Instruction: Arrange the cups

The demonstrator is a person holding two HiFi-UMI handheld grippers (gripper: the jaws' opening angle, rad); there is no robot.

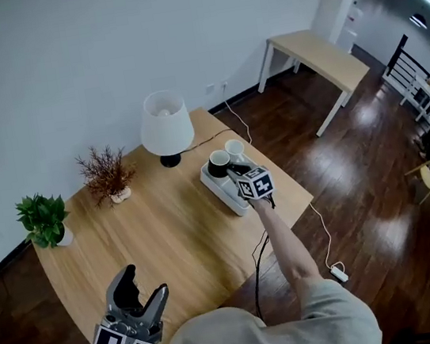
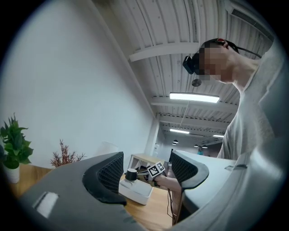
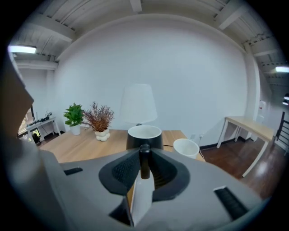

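Observation:
My right gripper (image 1: 238, 174) is shut on the handle of a black cup with a white inside (image 1: 218, 163), holding it upright over the white tray (image 1: 224, 195). Through the right gripper view the handle sits pinched between the jaws of that gripper (image 3: 144, 159), with the black cup (image 3: 144, 135) just beyond. A white cup (image 1: 235, 149) stands beside it, to the right in the right gripper view (image 3: 186, 147). My left gripper (image 1: 146, 282) hangs open and empty at the table's near left corner. Its view (image 2: 146, 173) looks across at the black cup (image 2: 131, 174) and tray (image 2: 135, 189).
On the wooden table (image 1: 166, 222) stand a white lamp (image 1: 165, 125), a dried reddish plant (image 1: 107, 174) and a green potted plant (image 1: 44, 219). A cable (image 1: 240, 127) trails off the table to a floor socket strip (image 1: 338, 273). A second table (image 1: 318, 59) stands behind.

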